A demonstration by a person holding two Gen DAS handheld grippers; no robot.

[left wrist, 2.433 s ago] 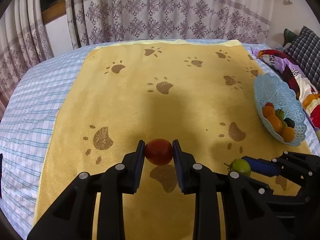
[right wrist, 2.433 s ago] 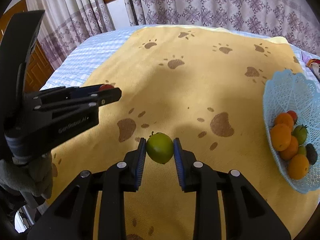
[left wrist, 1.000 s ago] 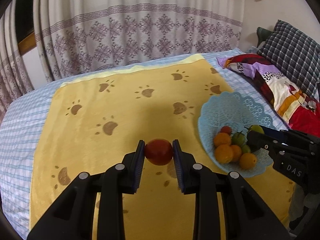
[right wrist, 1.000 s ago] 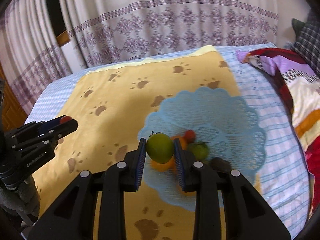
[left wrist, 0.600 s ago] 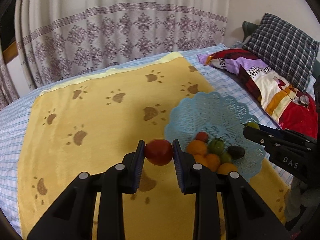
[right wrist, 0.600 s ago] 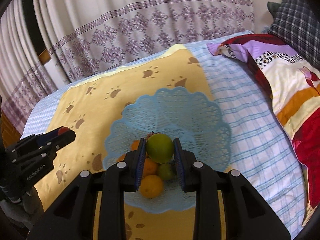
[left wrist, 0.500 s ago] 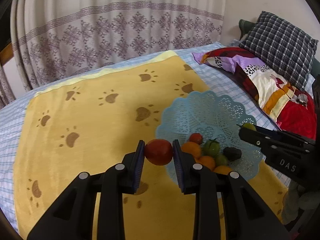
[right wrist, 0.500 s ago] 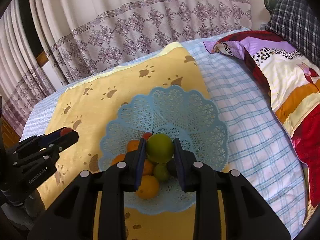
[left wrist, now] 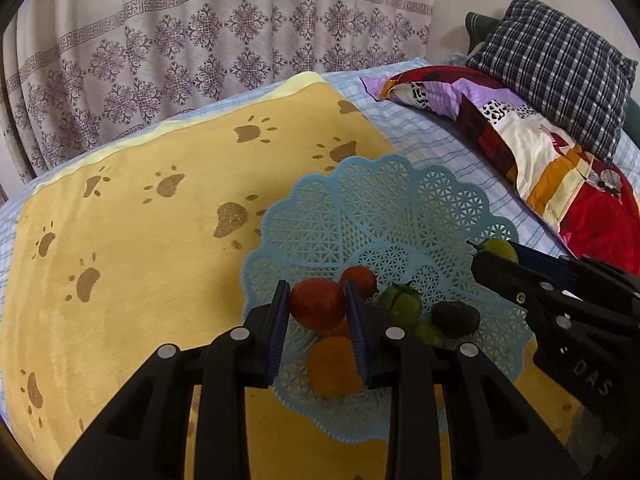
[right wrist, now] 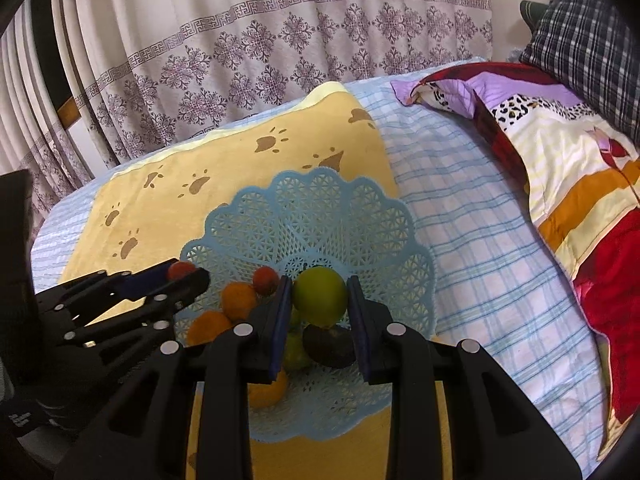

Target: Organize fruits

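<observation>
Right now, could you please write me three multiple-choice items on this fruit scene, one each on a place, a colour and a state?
1. Where is the dark avocado?
A. in the blue basket
B. on the yellow blanket
C. on the checked pillow

2. What colour is the fruit in the right gripper?
A. red
B. green
C. orange

3. The left gripper is:
A. open and empty
B. shut on a red tomato
C. shut on an orange

Key: A, the avocado lies inside the basket; B, the right gripper clamps a green fruit; B, the left gripper squeezes a red tomato.
</observation>
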